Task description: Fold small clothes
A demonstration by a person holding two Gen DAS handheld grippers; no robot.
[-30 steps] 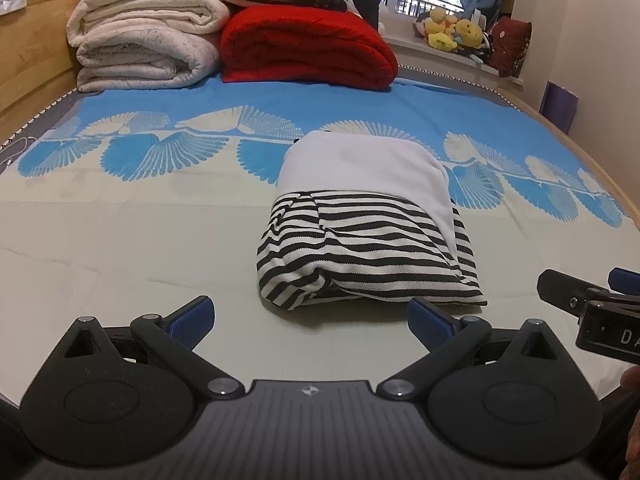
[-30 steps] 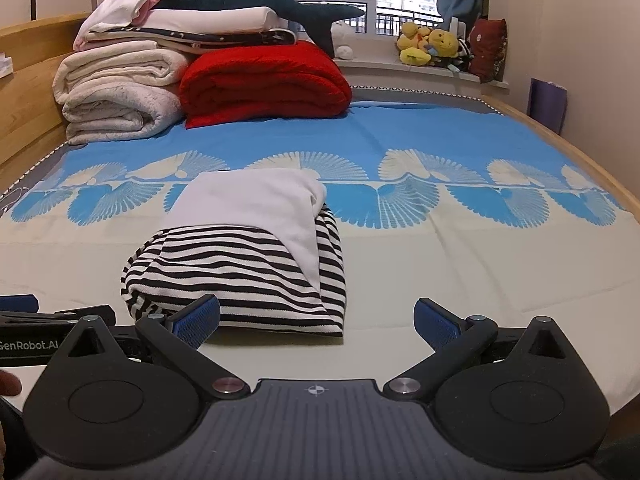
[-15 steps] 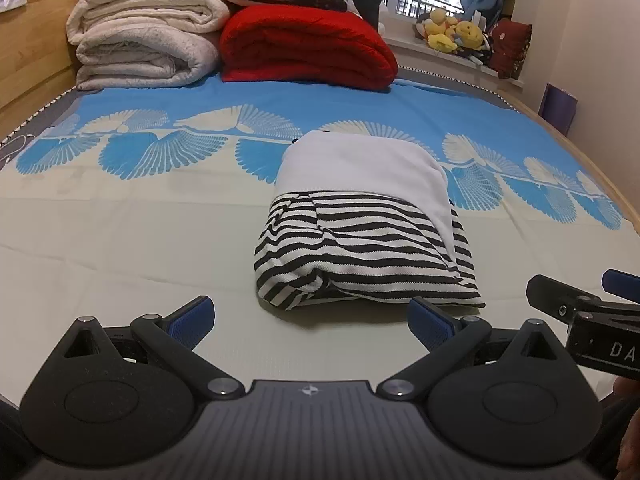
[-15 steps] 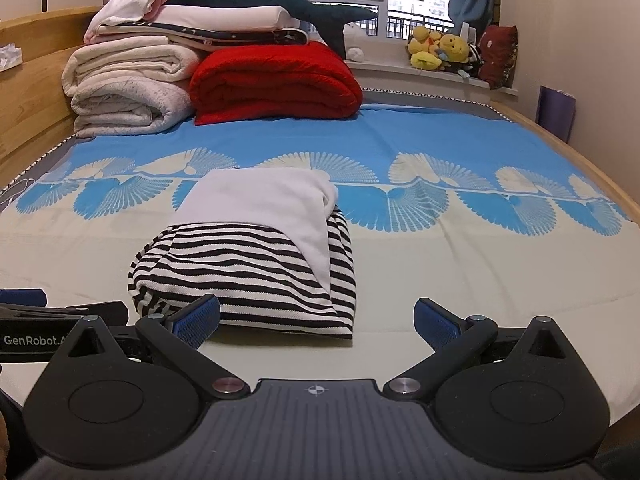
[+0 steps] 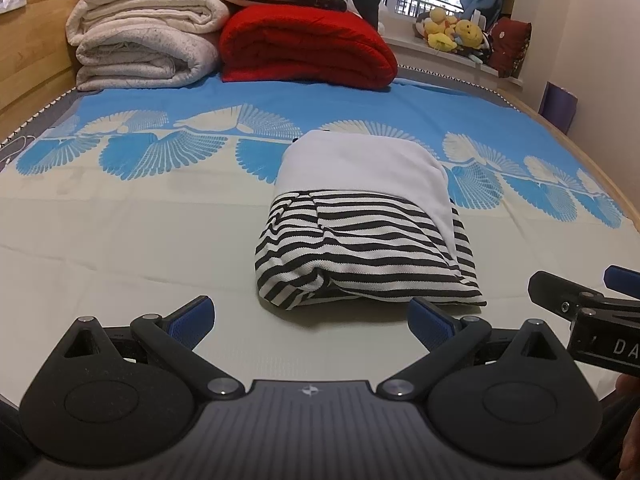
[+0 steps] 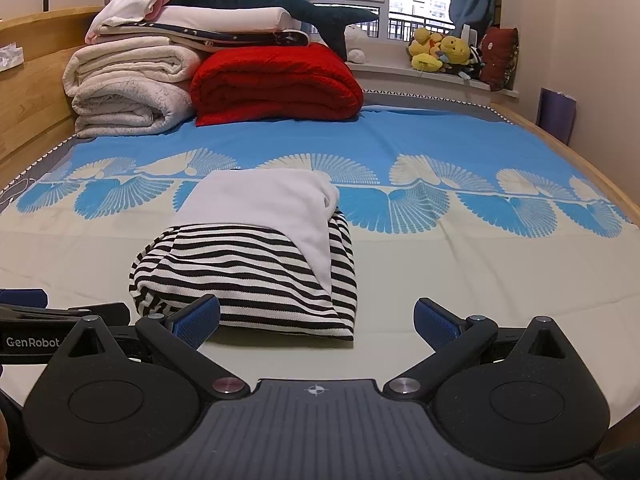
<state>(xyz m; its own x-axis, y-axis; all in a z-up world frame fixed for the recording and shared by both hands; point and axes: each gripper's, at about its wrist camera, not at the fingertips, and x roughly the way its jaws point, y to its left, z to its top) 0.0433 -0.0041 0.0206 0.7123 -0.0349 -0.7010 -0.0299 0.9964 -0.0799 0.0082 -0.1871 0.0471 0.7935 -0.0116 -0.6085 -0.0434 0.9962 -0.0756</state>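
A folded garment (image 5: 368,240) lies on the bed, black-and-white striped toward me with a white part on top at its far end. The garment (image 6: 256,256) sits left of centre in the right wrist view. My left gripper (image 5: 310,320) is open just short of the bundle's near edge, nothing between its blue pads. My right gripper (image 6: 316,320) is open too, its left pad in front of the garment's near edge, whether touching is unclear. At the right edge of the left wrist view, the right gripper (image 5: 580,296) shows from the side.
The bed (image 5: 120,240) has a cream and blue fan-patterned sheet. Folded white blankets (image 5: 144,48) and a red quilt (image 5: 308,48) are stacked at the far end. Plush toys (image 6: 444,52) sit on the windowsill. A wooden bed rail (image 6: 580,168) runs along the right.
Both grippers have crept slightly, so the garment has shifted a little in each view. The garment itself lies as before, and both grippers stay open.
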